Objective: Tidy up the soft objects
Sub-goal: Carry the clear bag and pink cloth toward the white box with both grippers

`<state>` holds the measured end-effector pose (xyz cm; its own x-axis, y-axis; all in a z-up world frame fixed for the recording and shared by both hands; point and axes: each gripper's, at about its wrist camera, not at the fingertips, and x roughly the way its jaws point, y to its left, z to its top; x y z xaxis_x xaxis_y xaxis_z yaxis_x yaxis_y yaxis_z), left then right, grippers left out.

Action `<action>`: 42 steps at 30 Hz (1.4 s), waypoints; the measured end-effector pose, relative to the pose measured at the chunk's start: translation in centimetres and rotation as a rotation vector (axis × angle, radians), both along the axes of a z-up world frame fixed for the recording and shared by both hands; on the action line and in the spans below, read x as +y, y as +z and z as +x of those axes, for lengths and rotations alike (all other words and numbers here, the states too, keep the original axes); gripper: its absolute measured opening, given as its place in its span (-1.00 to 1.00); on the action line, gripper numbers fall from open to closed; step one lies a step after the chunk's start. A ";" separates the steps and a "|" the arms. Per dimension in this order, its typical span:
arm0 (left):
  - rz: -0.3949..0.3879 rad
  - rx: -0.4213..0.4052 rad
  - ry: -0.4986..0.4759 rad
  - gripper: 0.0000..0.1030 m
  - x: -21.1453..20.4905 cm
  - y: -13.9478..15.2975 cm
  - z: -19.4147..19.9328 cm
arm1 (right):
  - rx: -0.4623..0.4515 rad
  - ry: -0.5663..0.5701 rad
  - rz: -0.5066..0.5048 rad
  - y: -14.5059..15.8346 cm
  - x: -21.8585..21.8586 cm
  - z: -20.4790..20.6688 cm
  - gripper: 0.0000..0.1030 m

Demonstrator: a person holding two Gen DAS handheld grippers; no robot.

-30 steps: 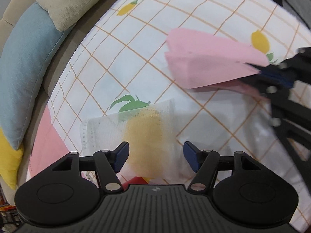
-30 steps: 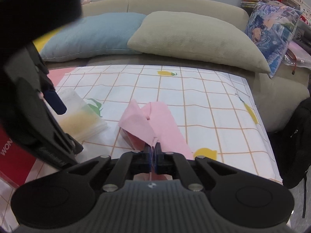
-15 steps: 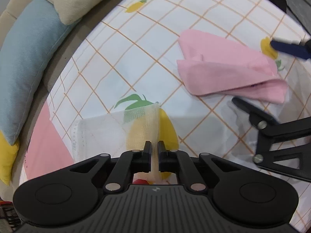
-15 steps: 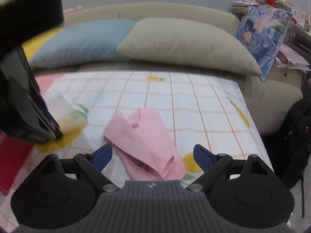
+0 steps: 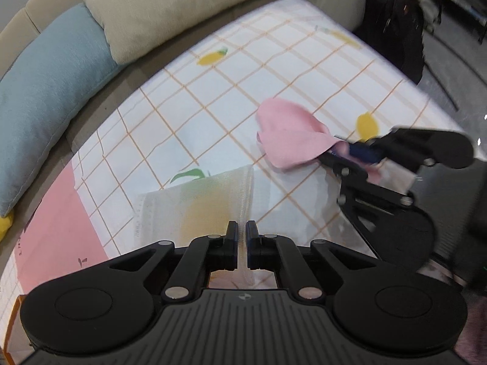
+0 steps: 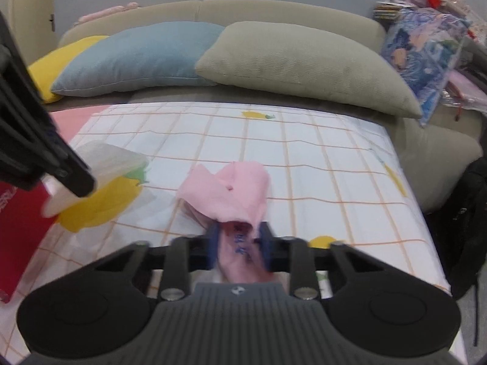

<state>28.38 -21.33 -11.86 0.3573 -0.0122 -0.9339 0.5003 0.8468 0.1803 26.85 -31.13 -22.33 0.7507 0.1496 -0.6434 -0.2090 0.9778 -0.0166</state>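
Note:
A sheer white gauze cloth [image 5: 194,206] lies on the lemon-print checked sheet [image 5: 274,60]. Its right hem runs up between the pads of my left gripper [image 5: 242,237], which is shut on it and holds that edge raised. A crumpled pink cloth [image 5: 292,140] sits to the right. My right gripper [image 5: 350,149] has its near end bunched between the blue pads, and the jaws are closing on it. In the right wrist view the pink cloth [image 6: 231,188] rises from my right gripper [image 6: 239,243], with the gauze cloth [image 6: 112,158] and left gripper [image 6: 76,179] at the left.
Blue [image 5: 45,91] and beige [image 5: 182,9] pillows line the sofa back, with a yellow pillow [image 6: 54,67] and a patterned one [image 6: 426,45] at the ends. A black backpack [image 5: 392,18] stands past the right edge. A red box [image 6: 18,228] and a pink sheet [image 5: 57,222] lie on the left.
My left gripper shut on the gauze cloth's hem and rose with it. My right gripper let go of the pink cloth, opened wide, then closed on its near end again.

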 end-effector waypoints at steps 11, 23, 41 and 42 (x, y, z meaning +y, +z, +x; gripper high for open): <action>-0.197 -0.121 -0.049 -0.91 0.5 6.6 -5.2 | -0.050 -0.067 0.121 4.6 -1.4 -3.5 -0.92; -0.356 -0.209 -0.090 -0.93 4.5 11.2 -13.6 | -0.079 -0.160 0.278 10.9 -0.8 -12.4 -0.92; -0.540 -0.275 0.162 -0.93 16.5 14.2 -20.1 | -0.078 -0.005 0.325 17.7 4.7 -20.0 -0.91; -0.546 -0.283 0.180 -0.93 17.3 14.3 -20.3 | -0.081 0.015 0.323 18.0 5.4 -20.1 -0.91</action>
<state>8.05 -4.04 2.40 0.6301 -0.3761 -0.6793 0.3379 0.9205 -0.1962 6.75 -25.71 -4.29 0.7935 0.3475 -0.4996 -0.2342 0.9321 0.2763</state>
